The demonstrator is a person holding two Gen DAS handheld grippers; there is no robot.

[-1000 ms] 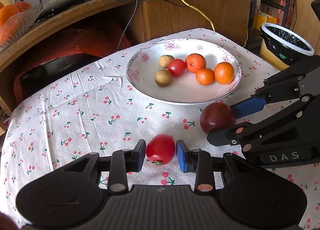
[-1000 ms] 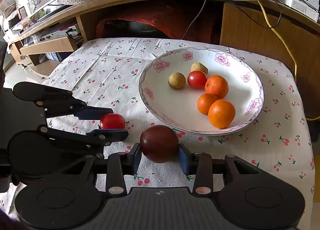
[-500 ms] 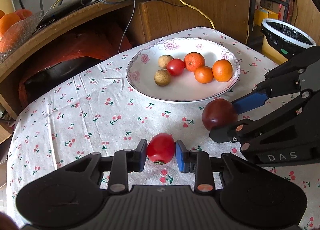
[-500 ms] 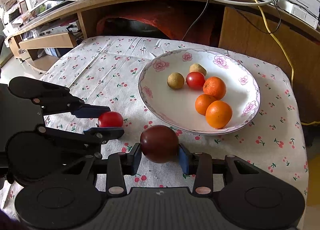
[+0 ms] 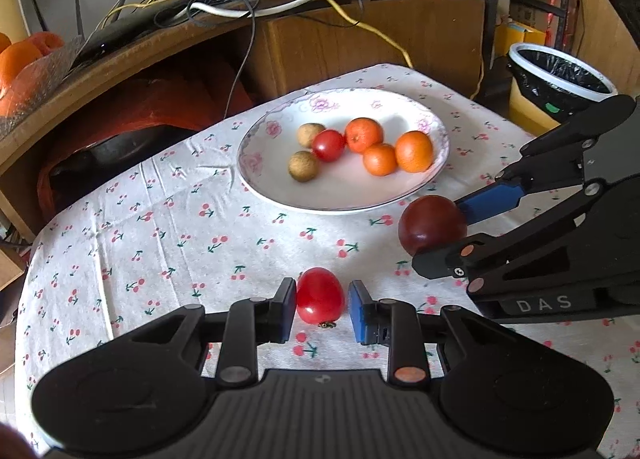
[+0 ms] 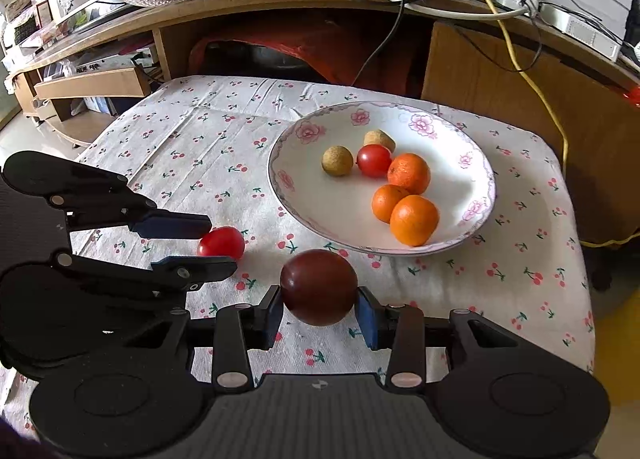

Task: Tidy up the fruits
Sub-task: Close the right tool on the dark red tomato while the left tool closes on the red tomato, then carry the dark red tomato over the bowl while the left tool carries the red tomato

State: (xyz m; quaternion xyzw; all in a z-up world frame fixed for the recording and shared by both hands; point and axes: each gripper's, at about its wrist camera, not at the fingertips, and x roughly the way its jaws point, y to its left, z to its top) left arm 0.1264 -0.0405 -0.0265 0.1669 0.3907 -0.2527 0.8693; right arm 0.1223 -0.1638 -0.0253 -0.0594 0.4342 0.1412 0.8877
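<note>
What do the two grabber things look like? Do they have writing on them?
Both are the same: matte black plastic with a ribbed middle and two round bulges. The left gripper and right gripper each have thin black linkage arms with coppery round rivets, ending in flat blue pads. The right one shows pale letters "DAS" on its side. No cables or sleeves show.

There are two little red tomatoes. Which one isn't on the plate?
The tomato between the left tongs, down on the cherry-print tablecloth. The other tomato lies on the flowered plate among the oranges.
</note>
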